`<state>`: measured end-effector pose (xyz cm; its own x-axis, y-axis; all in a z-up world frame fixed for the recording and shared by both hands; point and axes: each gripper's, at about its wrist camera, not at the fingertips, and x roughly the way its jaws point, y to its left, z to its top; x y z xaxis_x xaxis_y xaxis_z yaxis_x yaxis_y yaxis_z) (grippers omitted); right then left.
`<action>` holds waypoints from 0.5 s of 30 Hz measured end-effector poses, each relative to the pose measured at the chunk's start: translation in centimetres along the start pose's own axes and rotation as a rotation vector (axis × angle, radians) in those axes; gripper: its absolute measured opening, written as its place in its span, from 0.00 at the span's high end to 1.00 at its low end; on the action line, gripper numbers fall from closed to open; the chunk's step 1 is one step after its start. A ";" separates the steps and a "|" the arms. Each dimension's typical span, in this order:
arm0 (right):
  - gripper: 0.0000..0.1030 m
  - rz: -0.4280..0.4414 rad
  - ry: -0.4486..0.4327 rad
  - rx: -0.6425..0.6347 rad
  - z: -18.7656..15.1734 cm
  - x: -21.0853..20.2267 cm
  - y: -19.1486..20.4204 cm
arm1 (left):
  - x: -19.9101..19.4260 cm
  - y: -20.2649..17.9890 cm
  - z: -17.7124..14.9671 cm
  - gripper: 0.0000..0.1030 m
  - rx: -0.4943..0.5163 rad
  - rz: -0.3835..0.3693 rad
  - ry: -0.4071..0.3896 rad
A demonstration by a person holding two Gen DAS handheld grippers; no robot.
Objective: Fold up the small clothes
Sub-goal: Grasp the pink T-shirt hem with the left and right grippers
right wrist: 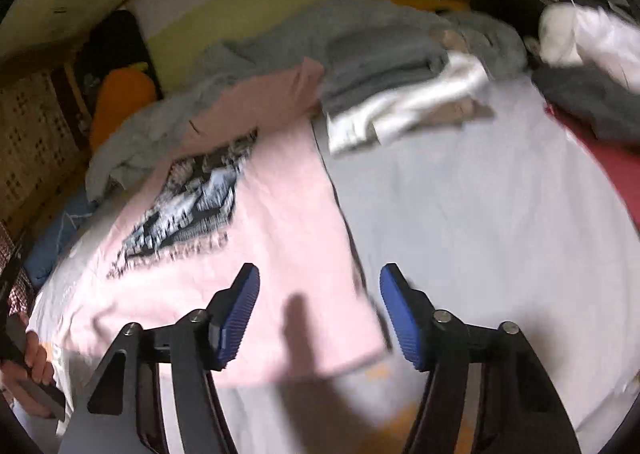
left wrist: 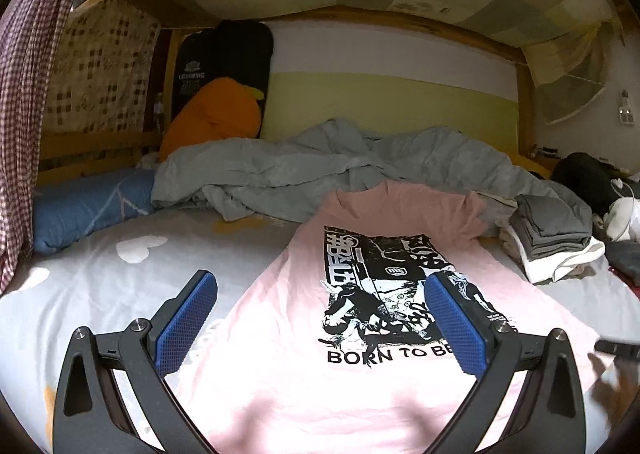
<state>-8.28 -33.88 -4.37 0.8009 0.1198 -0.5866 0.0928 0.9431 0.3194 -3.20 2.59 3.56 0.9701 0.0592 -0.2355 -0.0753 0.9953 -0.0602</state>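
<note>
The pink T-shirt (left wrist: 304, 354) lies flat on the bed sheet (left wrist: 120, 294), its print partly hidden by the left gripper (left wrist: 320, 318), jaws wide and empty. The right gripper (right wrist: 320, 318), blurred, gapes over the shirt's right hem, clamping nothing.

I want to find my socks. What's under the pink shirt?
The pink shirt lies flat on the pale bedsheet, which shows around it. Anything directly beneath the shirt is covered.
</note>
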 end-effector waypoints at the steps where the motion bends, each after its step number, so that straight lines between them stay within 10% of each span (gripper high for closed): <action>1: 0.43 -0.012 0.008 0.015 -0.5 0.0 -0.4 | -0.1 0.1 0.0 0.00 0.000 0.006 -0.006; 5: 0.47 -0.014 0.006 0.050 -0.8 0.1 -1.3 | 0.1 0.1 -0.2 0.00 0.008 0.012 -0.004; 7: 0.78 0.000 0.034 0.058 -0.9 0.6 -1.4 | 0.2 0.0 -0.3 0.00 0.004 0.007 0.005; 10: 0.96 -0.011 0.021 0.078 -1.1 0.6 -1.4 | 0.0 -0.1 -0.2 0.00 0.019 0.036 -0.012; 15: 0.96 -0.049 -0.165 0.067 -0.3 -2.8 -0.9 | -1.6 1.6 0.5 0.00 0.008 0.121 -0.078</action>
<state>-10.77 -35.00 -3.21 0.8803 0.0166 -0.4741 0.1688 0.9230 0.3459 -4.72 4.15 4.33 0.9690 0.1843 -0.1647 -0.1915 0.9811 -0.0285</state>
